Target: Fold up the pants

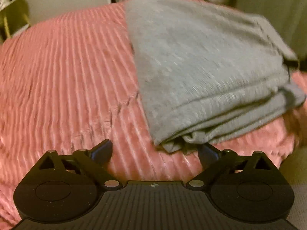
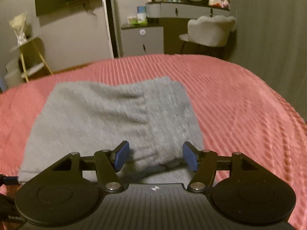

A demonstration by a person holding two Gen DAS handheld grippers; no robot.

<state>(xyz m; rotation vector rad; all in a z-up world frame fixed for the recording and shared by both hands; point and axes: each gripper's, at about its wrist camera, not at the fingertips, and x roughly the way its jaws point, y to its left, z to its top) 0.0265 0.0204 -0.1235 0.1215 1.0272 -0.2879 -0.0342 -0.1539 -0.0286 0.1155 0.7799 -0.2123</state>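
Observation:
Grey pants (image 1: pixel 201 61) lie folded into a thick stack on the pink ribbed bedspread (image 1: pixel 63 76), the layered edges facing me. In the left wrist view my left gripper (image 1: pixel 155 150) stands wide open just short of the stack's near corner, which pokes between the fingertips without touching the pads. From the right wrist view the pants (image 2: pixel 107 115) appear as a flat grey rectangle. My right gripper (image 2: pixel 155 157) hovers open over their near edge, a small rumple of cloth lying below the gap and neither blue pad (image 2: pixel 120 156) pressing on it.
The bedspread (image 2: pixel 239 99) extends well to the right of the pants. Beyond the bed stand a grey dressing table (image 2: pixel 188 9) with bottles, a pale chair (image 2: pixel 209 30), a leaning mirror (image 2: pixel 110 21) and a gold-legged shelf (image 2: pixel 30 57). The bed's edge drops off at lower right in the left wrist view.

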